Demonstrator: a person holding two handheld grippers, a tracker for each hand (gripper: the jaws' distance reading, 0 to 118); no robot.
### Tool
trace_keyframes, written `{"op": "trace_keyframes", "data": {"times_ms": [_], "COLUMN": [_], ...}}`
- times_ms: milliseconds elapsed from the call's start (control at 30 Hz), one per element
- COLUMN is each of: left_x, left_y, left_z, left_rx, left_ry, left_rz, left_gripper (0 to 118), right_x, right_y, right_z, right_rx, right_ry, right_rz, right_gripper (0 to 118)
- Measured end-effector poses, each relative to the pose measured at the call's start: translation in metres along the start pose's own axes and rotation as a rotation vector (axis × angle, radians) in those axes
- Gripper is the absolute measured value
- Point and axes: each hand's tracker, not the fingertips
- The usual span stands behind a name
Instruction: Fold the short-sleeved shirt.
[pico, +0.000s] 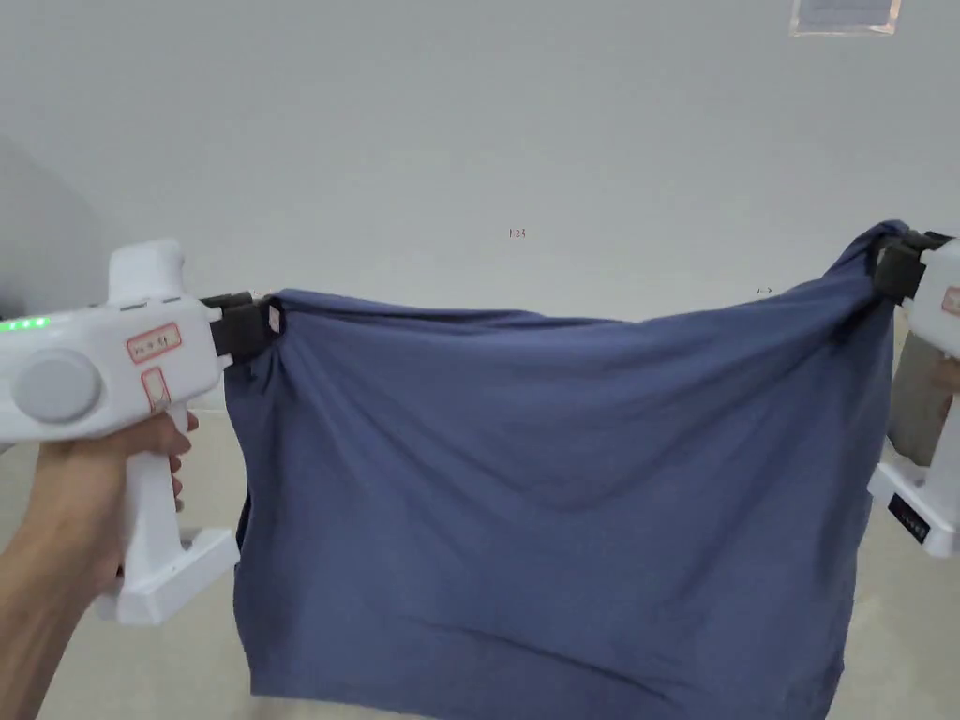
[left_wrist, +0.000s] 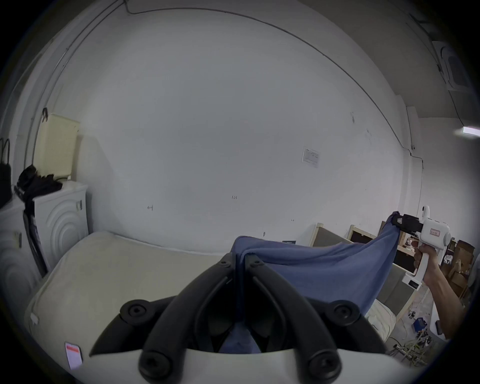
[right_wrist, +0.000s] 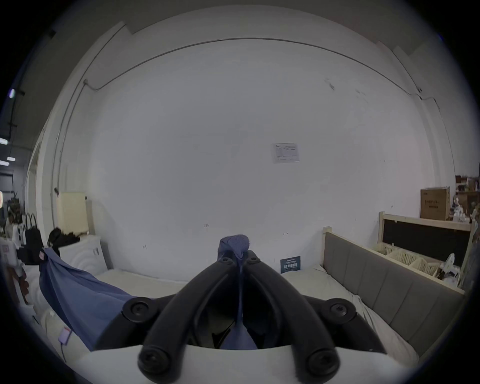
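Note:
A blue short-sleeved shirt (pico: 553, 487) hangs stretched in the air between both grippers, its top edge sagging in the middle. My left gripper (pico: 267, 323) is shut on the shirt's upper left corner. At the right edge my right gripper (pico: 886, 258) is shut on the upper right corner. In the left gripper view the black jaws (left_wrist: 240, 259) pinch the blue cloth (left_wrist: 311, 270), which runs off to the other gripper (left_wrist: 398, 222). In the right gripper view the jaws (right_wrist: 240, 258) clamp a bunched tuft of cloth (right_wrist: 235, 243), and the shirt (right_wrist: 78, 288) trails left.
A cream mattress (left_wrist: 117, 270) lies below the shirt, against a white wall (pico: 487, 141). A grey padded bed frame (right_wrist: 389, 280) bounds it on the right. A white washing machine (left_wrist: 59, 220) with dark things on top stands at the left. Wooden shelves (right_wrist: 426, 233) sit beyond.

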Motion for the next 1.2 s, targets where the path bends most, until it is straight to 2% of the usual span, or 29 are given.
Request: {"op": "trace_keyframes", "data": {"times_ms": [100,167,267,400,533,633,733,867,933,1100,1200], "left_x": [-0.014,-0.024,-0.033,-0.053,-0.064,-0.074,-0.075,-0.078,-0.083,-0.091,-0.090], "left_y": [0.020,0.028,0.032,0.028,0.021,0.013,0.004,-0.017,-0.034,-0.092,-0.136], "left_z": [-0.024,-0.040,-0.067,-0.109,-0.141,-0.152,-0.160,-0.148,-0.134,-0.083,-0.040], "left_rx": [-0.014,-0.025,-0.023,-0.045,-0.061,-0.040,-0.036,-0.025,-0.031,-0.059,-0.079], "left_ry": [-0.009,-0.040,-0.020,-0.026,-0.012,-0.038,-0.007,-0.038,-0.045,-0.029,-0.031], "left_rz": [0.013,0.040,-0.031,-0.009,-0.045,-0.018,-0.023,-0.047,-0.048,0.042,0.049], "left_gripper": [5,5,5,5,5,5,5,5,5,5,5], "right_x": [0.005,0.001,-0.006,-0.014,-0.010,-0.011,-0.008,-0.004,0.000,0.000,0.003], "right_y": [0.010,0.014,0.012,0.013,0.005,-0.012,-0.030,-0.056,-0.073,-0.134,-0.169], "right_z": [-0.022,-0.036,-0.060,-0.104,-0.130,-0.142,-0.151,-0.142,-0.123,-0.052,0.002], "right_rx": [-0.010,-0.014,-0.028,-0.084,-0.092,-0.108,-0.143,-0.146,-0.147,-0.147,-0.157], "right_ry": [-0.008,-0.014,-0.026,-0.043,-0.032,-0.045,-0.041,-0.028,0.022,0.087,0.110], "right_rz": [-0.071,-0.070,-0.035,0.087,0.003,0.037,0.007,0.005,-0.013,0.041,0.019], "right_gripper": [3,3,3,3,3,3,3,3,3,3,3]}}
